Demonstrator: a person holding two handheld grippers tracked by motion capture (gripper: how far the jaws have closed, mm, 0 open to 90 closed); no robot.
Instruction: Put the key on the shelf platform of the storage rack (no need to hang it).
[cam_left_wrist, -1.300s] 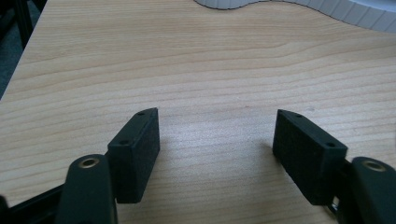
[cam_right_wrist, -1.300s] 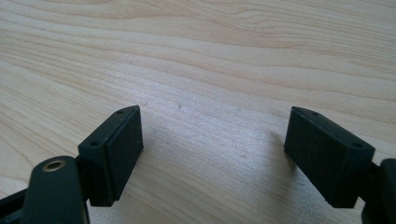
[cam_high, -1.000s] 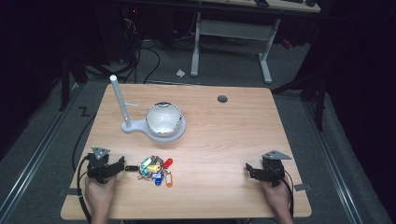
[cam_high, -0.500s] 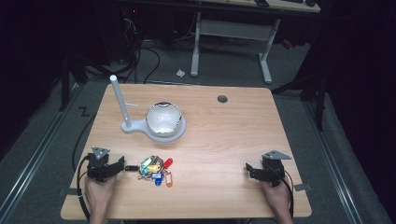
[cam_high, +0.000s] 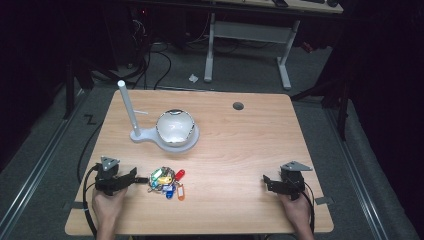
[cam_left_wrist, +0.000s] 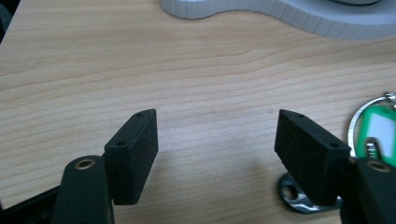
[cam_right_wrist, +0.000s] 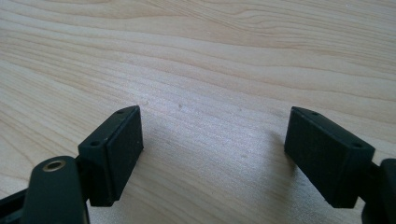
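Note:
A bunch of keys with coloured tags (cam_high: 167, 182) lies on the wooden table (cam_high: 240, 145) near its front left. My left gripper (cam_high: 134, 176) rests just left of the bunch, jaws open and empty. In the left gripper view a green tag on a metal ring (cam_left_wrist: 376, 130) sits beside the right jaw, and a metal key head (cam_left_wrist: 294, 196) pokes out under it. My right gripper (cam_high: 267, 182) rests at the front right, open over bare wood (cam_right_wrist: 210, 116). A shiny metal bowl (cam_high: 174, 127) sits on a grey stand base (cam_high: 150, 136) with an upright white post (cam_high: 127, 106).
A small round hole (cam_high: 238, 106) marks the table's far right part. The stand base's edge (cam_left_wrist: 280, 14) runs across the top of the left gripper view. Desk legs (cam_high: 284, 55) and cables lie on the dark floor beyond the table.

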